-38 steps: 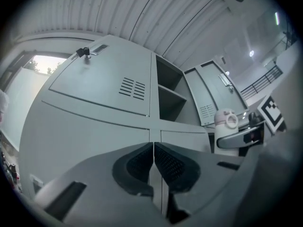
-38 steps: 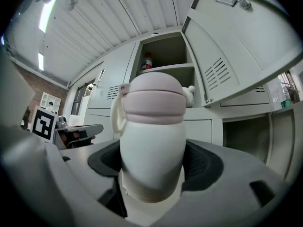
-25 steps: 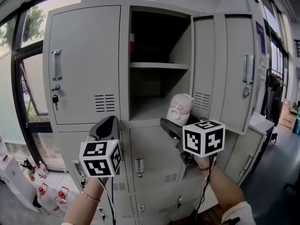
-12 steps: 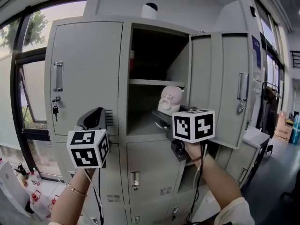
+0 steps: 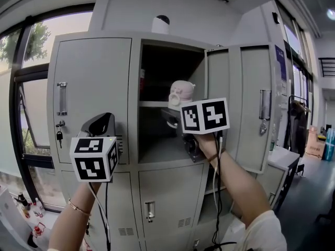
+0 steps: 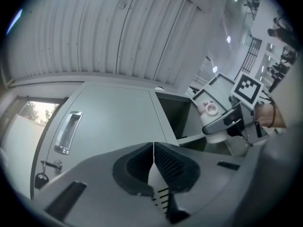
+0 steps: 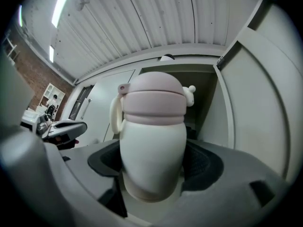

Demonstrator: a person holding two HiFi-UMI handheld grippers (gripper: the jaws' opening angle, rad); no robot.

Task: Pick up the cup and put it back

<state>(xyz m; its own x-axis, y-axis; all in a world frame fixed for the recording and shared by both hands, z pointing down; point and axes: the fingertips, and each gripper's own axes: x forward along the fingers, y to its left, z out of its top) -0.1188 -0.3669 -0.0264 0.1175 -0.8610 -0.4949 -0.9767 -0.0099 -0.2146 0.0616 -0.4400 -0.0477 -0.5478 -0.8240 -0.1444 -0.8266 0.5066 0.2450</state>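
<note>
Before open grey metal locker, right gripper pinching white cup with pink lid at shelf height; left gripper pressed together, idling empty. Risk: base clipping shelf edge, cup tilting.

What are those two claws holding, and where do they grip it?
The right gripper holds the cup by its white body, below the pink lid. The left gripper is shut on nothing.

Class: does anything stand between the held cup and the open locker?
Nothing visible does. The right gripper holds the cup just in front of the open locker; its door is swung aside to the right.
</note>
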